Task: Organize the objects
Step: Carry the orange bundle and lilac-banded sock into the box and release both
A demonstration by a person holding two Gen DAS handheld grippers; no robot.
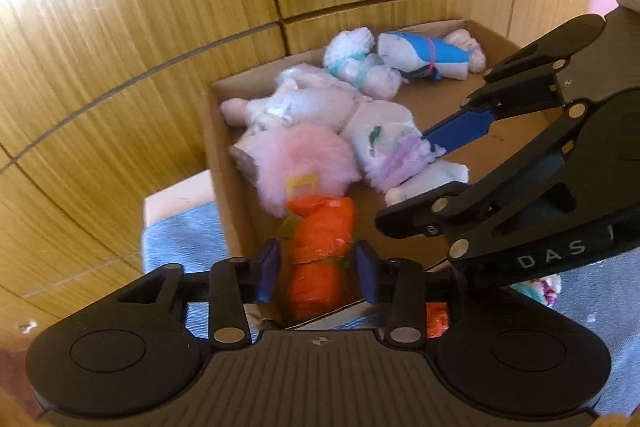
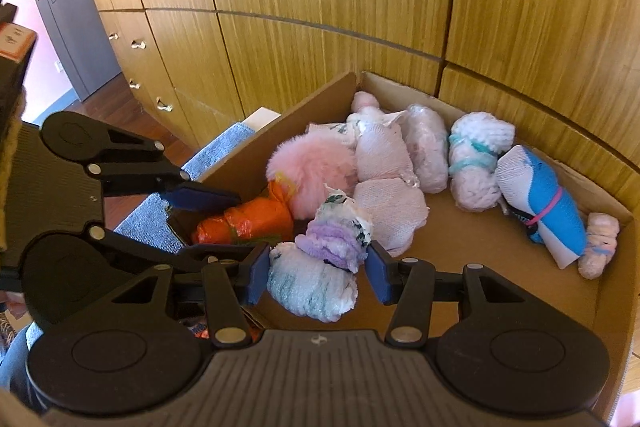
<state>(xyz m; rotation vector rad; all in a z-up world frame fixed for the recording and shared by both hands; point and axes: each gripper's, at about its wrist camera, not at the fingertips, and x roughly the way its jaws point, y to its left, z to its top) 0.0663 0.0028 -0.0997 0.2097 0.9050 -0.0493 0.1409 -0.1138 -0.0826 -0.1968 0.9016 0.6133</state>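
Note:
A cardboard box holds several rolled sock bundles. An orange bundle lies at its near corner, against a fluffy pink bundle. My left gripper straddles the orange bundle with its pads slightly off it, open. My right gripper is shut on a white, teal and purple bundle, held low inside the box beside pale pink bundles.
A white fuzzy bundle and a blue-and-white sock roll lie along the box's far side. Wooden cabinet fronts stand right behind the box. Grey-blue cloth covers the surface under it.

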